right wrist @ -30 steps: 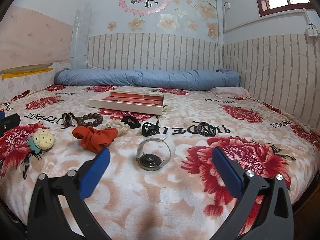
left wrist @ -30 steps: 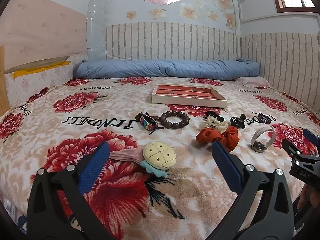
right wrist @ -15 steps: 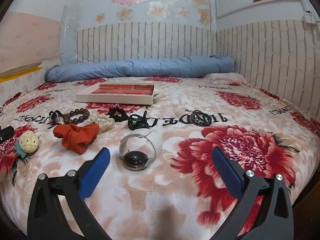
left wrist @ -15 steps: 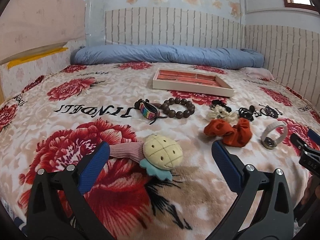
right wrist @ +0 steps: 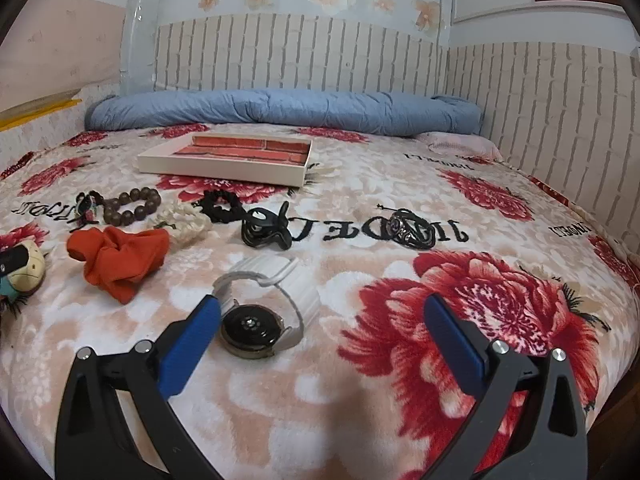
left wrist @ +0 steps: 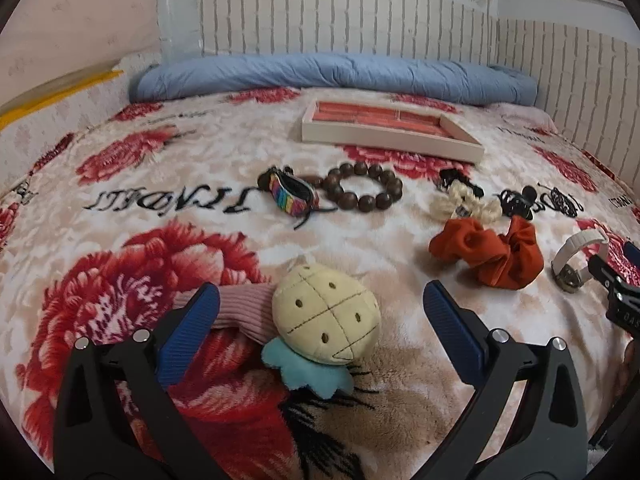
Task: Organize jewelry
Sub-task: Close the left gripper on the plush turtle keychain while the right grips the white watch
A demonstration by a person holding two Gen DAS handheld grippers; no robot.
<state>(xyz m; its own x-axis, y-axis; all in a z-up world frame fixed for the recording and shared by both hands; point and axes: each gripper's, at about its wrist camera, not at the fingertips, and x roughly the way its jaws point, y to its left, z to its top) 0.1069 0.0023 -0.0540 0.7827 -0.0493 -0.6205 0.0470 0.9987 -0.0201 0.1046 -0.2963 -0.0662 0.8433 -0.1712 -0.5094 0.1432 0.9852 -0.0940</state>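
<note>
My left gripper (left wrist: 320,308) is open, its blue pads on either side of a cream plush pineapple hair tie (left wrist: 325,318) with a pink band. My right gripper (right wrist: 320,312) is open just over a white-strapped watch (right wrist: 264,312), which lies by its left pad. Across the bedspread lie an orange scrunchie (left wrist: 490,254), a wooden bead bracelet (left wrist: 362,191), a rainbow woven bracelet (left wrist: 289,193), a cream scrunchie (right wrist: 182,222), black hair ties (right wrist: 264,232) and a dark bracelet (right wrist: 412,234). The cream tray with a red lining (left wrist: 390,130) sits beyond them.
Everything rests on a bed with a red-flowered blanket (right wrist: 460,304). A rolled blue quilt (right wrist: 280,110) lies along the brick-pattern wall behind the tray. The bed's right edge (right wrist: 612,412) drops off close to my right gripper.
Both grippers have moved forward and lower toward the bed. The pineapple hair tie now sits between the left pads, and the watch is much closer to the right pads.
</note>
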